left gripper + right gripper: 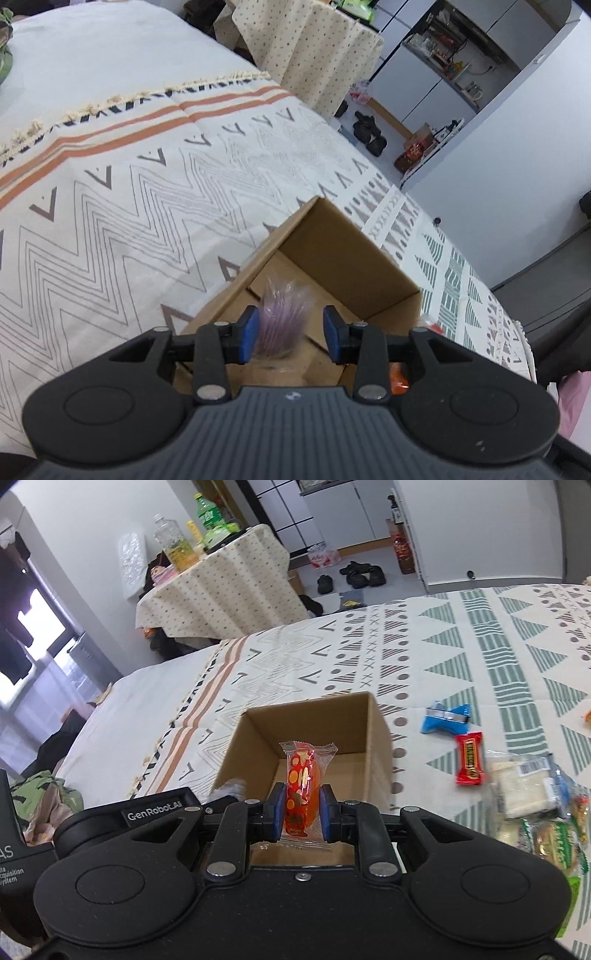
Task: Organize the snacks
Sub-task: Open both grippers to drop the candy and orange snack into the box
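An open cardboard box [347, 254] [376, 734] stands on the patterned cloth. My left gripper [291, 334] is open above the box, and a blurred purple snack packet [284, 317] is between its pads, apart from the right pad, over the box floor. My right gripper [303, 814] is shut on an orange-red wrapped snack [303, 786], held upright over the near edge of the box. The left gripper's body [155, 814] shows at the left in the right wrist view.
Loose snacks lie right of the box: a blue packet [445, 716], a red bar [470, 762], a clear sandwich pack [524, 788] and green-wrapped packets [554, 843]. A second table with bottles [221, 579] stands behind. Shoes [362, 574] are on the floor.
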`<state>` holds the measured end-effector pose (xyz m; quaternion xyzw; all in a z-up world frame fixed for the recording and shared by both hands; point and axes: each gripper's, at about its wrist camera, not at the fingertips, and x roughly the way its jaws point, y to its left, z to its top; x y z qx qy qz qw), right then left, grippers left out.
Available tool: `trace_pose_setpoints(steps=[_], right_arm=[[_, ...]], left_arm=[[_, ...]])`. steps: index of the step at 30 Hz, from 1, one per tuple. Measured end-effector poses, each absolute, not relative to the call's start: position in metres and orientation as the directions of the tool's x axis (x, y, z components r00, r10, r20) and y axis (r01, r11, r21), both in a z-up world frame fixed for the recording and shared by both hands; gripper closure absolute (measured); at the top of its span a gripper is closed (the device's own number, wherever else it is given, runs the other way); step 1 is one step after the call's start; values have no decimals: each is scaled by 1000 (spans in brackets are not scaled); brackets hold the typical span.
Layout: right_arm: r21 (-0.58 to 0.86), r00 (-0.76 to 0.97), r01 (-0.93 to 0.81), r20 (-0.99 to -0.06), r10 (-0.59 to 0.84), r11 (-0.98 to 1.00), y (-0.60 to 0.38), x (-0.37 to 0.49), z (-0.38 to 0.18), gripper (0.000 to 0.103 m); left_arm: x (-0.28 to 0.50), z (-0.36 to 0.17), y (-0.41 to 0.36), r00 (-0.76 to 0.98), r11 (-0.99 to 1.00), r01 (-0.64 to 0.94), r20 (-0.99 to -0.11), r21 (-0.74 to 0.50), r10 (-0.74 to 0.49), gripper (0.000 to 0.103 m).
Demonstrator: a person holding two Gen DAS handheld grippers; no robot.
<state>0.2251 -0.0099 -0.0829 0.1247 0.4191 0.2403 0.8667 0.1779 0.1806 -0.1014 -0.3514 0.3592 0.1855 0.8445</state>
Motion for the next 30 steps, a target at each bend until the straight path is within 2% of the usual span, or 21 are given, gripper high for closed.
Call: trace_pose_setpoints(steps=[4,7,8,11,17,21,28,30], right_arm=[[418,527,-312,-671,522,853,-7,227,-84,83],[424,519,-315,-672,528,849,-7,228,-83,81],[428,513,-320,-672,534,845,-8,229,-82,79],[440,515,-321,-662,545,839,-15,228,-79,59],[411,570,-255,-667,479,875,-51,220,-72,48],[379,600,-218,-674,430,899,-76,212,-71,37],[366,622,-164,-683,383,916,-117,196,-74,31],[364,627,-151,-683,374,919,-128,191,-75,22]], left_arm=[[175,-98,182,684,673,-576,-724,-465,85,50],[172,-97,183,686,665,-585,-721,-465,98,46],[172,-96,182,683,665,-588,-723,-460,104,45],[172,-96,181,676,665,-597,-727,-448,117,38],[175,-94,166,666,694,-587,-737,-417,120,31],[176,-92,146,662,733,-555,-742,-394,103,19],[174,-85,105,661,801,-474,-749,-365,50,5],[174,-84,97,658,814,-455,-752,-362,34,4]])
